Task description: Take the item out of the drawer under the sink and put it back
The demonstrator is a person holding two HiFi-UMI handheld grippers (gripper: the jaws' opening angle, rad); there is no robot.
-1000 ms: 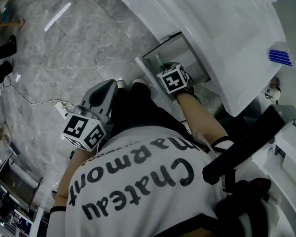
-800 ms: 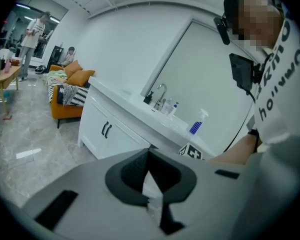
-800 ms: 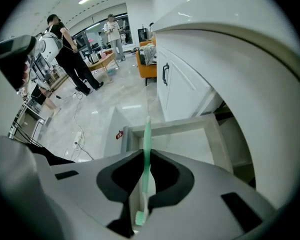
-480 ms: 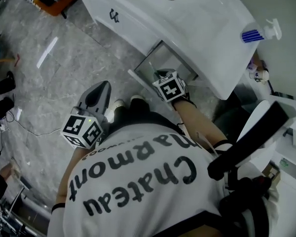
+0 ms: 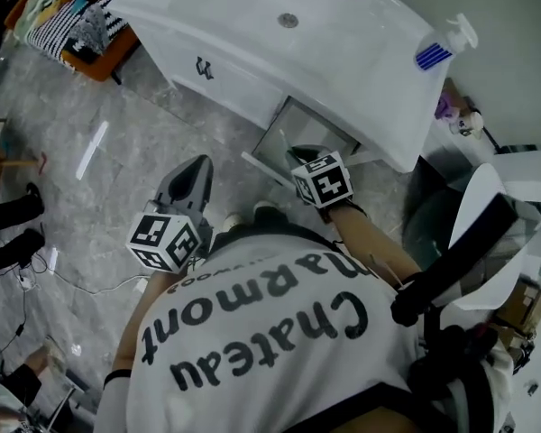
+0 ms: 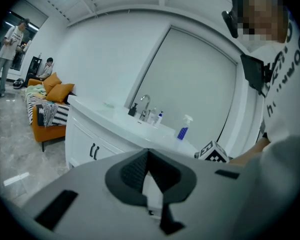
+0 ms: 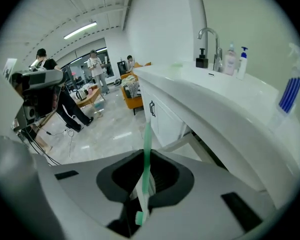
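Toothbrush out, drawer open
Right gripper (image 7: 145, 156) clamps a green toothbrush (image 7: 146, 134) by the open drawer (image 5: 279, 132) under the sink (image 5: 343, 52); left gripper (image 6: 148, 154) is closed, empty.

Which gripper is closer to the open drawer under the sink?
Right. The right gripper hangs at the drawer's near end, holding a green toothbrush. The left gripper is off to the drawer's left, over the floor, empty.

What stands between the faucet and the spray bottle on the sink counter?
Two small bottles, one pale, one with a blue top, stand between the faucet and the spray bottle. The right gripper view shows this best.
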